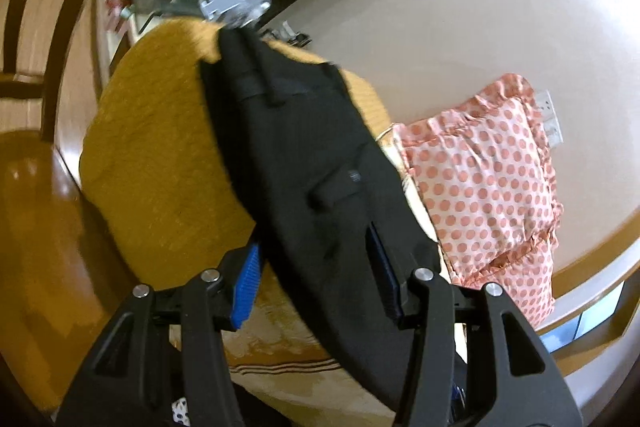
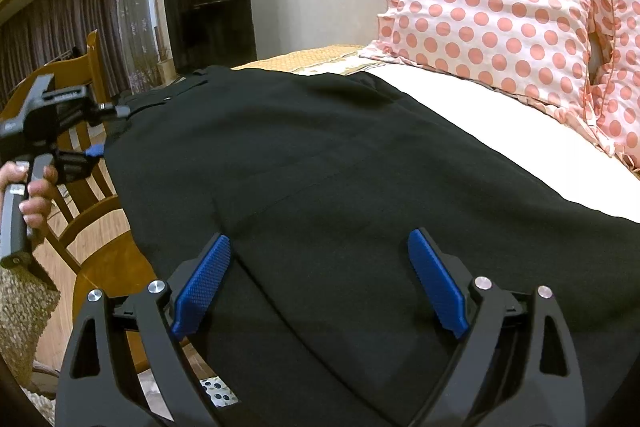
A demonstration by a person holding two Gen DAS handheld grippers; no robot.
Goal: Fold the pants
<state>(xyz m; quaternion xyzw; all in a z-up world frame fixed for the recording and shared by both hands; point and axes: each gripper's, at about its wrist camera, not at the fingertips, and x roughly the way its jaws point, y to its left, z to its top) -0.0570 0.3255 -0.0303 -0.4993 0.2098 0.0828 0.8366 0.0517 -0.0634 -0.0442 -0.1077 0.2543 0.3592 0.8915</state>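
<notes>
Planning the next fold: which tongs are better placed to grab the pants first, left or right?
Left. The left tongs are open with the black pants already between the pads. The right tongs are open above flat cloth, with no edge between them.

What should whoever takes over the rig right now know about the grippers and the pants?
Left gripper: open, jaws either side of the black pants' edge, not clamped.
Right gripper: open, low over the pants' near end.
Pants: spread out along the bed, beside the polka-dot pillow.
Done: laid out.
Left: grip and fold them over; no cross fold shows yet.
</notes>
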